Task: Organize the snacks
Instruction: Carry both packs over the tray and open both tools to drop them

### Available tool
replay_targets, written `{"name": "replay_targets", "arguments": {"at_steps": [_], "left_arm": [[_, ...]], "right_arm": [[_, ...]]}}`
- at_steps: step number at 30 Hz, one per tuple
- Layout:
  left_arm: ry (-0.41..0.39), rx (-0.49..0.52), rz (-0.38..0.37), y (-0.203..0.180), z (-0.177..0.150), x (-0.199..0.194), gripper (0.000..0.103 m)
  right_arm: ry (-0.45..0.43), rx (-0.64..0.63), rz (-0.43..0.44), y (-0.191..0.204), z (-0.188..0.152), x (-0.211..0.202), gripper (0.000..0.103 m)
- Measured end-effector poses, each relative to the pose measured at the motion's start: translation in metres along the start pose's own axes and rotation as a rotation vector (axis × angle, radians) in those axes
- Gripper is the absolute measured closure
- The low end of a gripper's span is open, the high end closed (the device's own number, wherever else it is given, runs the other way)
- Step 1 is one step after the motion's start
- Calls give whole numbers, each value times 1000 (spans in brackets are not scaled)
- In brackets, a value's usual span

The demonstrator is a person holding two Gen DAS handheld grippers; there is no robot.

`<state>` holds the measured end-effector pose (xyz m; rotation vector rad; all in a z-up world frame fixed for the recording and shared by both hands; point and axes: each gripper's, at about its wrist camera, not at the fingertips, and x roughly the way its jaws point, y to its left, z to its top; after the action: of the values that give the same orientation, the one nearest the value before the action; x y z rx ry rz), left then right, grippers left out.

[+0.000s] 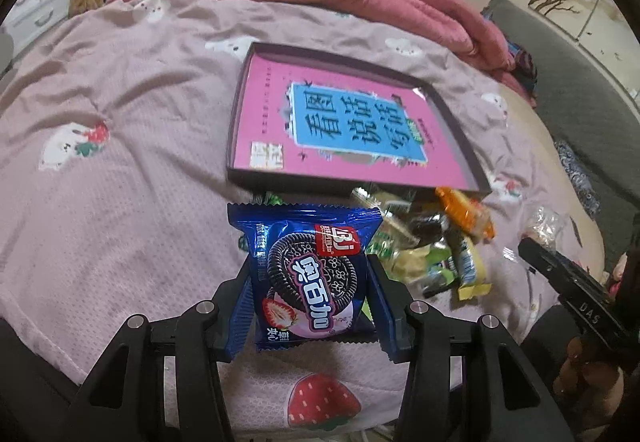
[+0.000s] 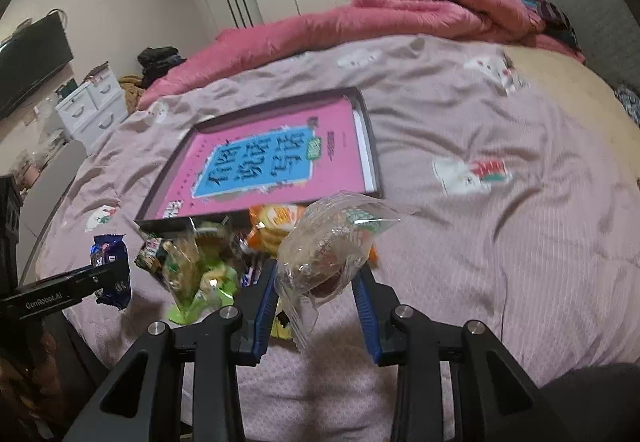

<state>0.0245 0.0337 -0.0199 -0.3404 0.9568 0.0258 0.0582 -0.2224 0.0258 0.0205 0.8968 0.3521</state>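
Nearby, snack pile (image 1: 436, 242) abuts tray (image 1: 240, 114).

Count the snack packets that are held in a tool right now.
2. The blue cookie packet sits clamped in the left tool; the clear-wrapped pastry is gripped in the right tool. The remaining snacks lie piled on the bedspread beside the tray.

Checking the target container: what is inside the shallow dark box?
Inside the shallow dark box lies only a pink book, no snacks. The book covers the floor, so anything beneath is hidden.
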Motion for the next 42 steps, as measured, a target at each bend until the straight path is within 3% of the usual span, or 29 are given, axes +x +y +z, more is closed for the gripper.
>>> {"name": "replay_targets", "arguments": {"at_steps": [9, 24, 42], "left_arm": [[-44, -12, 11, 0, 19, -5, 51], [-47, -51, 29, 0, 60, 19, 51], [11, -70, 74, 2, 89, 67, 51]], "right_arm": [[-33, -44, 29, 8, 20, 10, 66], [-60, -72, 50, 6, 55, 44, 66], [29, -24, 98, -12, 64, 94, 66]]}}
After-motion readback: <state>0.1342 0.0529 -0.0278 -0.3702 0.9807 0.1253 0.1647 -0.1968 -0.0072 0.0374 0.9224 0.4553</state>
